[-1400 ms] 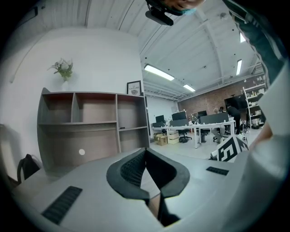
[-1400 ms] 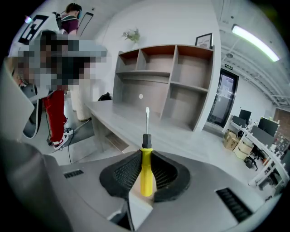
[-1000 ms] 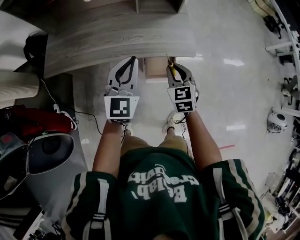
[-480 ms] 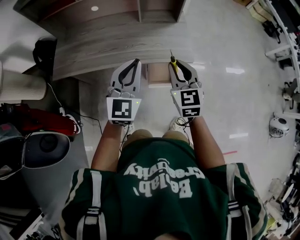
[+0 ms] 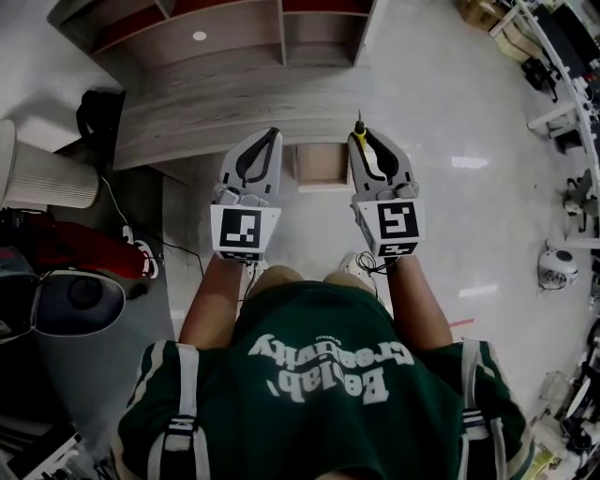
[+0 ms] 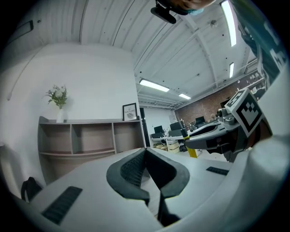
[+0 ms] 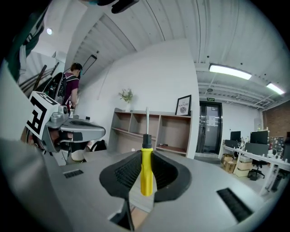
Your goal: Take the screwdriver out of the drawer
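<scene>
The screwdriver (image 7: 146,171) has a yellow handle and a thin metal shaft that stands up past the jaws. My right gripper (image 7: 146,156) is shut on the handle. From the head view the right gripper (image 5: 362,141) hovers over the front edge of the wooden table (image 5: 216,103), with the screwdriver (image 5: 359,127) pointing forward. The small wooden drawer (image 5: 321,165) stands pulled out below, between the two grippers. My left gripper (image 5: 273,135) hangs left of the drawer, shut and holding nothing; its pads meet in the left gripper view (image 6: 145,151).
A wooden shelf unit (image 5: 234,28) stands behind the table. A white ribbed cylinder (image 5: 42,178), a red object (image 5: 84,246) and cables crowd the floor at left. Desks and gear line the right side (image 5: 572,103). A person (image 7: 70,86) stands far left in the right gripper view.
Both grippers have risen, the right one more, with the screwdriver still in it. The table, shelf and drawer have slid down the head view.
</scene>
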`<state>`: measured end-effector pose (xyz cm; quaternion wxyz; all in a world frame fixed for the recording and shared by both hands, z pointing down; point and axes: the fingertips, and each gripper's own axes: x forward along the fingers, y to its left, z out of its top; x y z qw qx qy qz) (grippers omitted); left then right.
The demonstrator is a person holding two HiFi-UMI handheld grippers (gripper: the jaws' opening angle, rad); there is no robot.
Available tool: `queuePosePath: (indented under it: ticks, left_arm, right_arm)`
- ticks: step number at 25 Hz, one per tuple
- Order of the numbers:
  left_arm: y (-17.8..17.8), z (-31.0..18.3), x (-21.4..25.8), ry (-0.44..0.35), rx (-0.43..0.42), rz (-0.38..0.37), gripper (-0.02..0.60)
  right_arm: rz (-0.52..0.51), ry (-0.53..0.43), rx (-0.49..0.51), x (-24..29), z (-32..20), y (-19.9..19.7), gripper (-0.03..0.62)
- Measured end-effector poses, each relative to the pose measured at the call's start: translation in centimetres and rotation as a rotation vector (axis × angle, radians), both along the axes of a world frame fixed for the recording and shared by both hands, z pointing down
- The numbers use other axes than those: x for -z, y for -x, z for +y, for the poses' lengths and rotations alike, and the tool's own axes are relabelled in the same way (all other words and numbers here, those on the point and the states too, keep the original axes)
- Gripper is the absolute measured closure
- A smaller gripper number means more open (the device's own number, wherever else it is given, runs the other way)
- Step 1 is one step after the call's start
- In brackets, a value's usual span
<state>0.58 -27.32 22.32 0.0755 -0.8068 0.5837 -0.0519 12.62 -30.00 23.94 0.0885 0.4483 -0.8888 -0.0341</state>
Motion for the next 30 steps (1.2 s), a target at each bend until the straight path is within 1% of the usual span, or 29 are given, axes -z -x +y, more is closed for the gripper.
queuePosePath:
  ticks: [3,7,11,16,19,23,27,30]
  left_arm:
    - [-0.6,0.1,1.0,-0.019,-0.010,-0.006,0.563]
    - [-1.2,0.3,1.8,-0.030,-0.029,-0.004,0.563]
    - [-1.6,0.6,1.6,-0.019,-0.045,-0.016,0.563]
    - [-2.3,0.4,1.9,-0.038,-0.054,-0.011,0.563]
    - [-2.5,0.3,1.7,-0.031,-0.053,-0.009,0.563]
    - [-2.2,0.3,1.7,-0.020,-0.040,0.017,0.563]
    - [-2.3,0.6,1.7,-0.017,-0.049,-0.008,0.563]
    - [-2.3,0.6,1.9,-0.022,-0.049,-0.002,0.563]
  right_arm:
    - [-0.019,-0.025,-0.006,1.1,0.1,-0.3,0.511]
    - [-0.033,-0.033,0.003,1.8,0.5,-0.2,0.513]
    - [-0.041,-0.026,0.016,1.8,1.1,0.3,0.513]
    - [-0.025,-0.038,0.016,1.7,1.0,0.2,0.513]
    - [-0.021,-0.035,0.022,1.4,0.9,0.2,0.513]
    - [-0.021,-0.033,0.020,1.4,1.0,0.2,0.513]
    - [-0.017,-0.024,0.022,1.3,1.1,0.3,0.513]
    - [-0.020,-0.022,0.027,1.4,1.2,0.6,0.513]
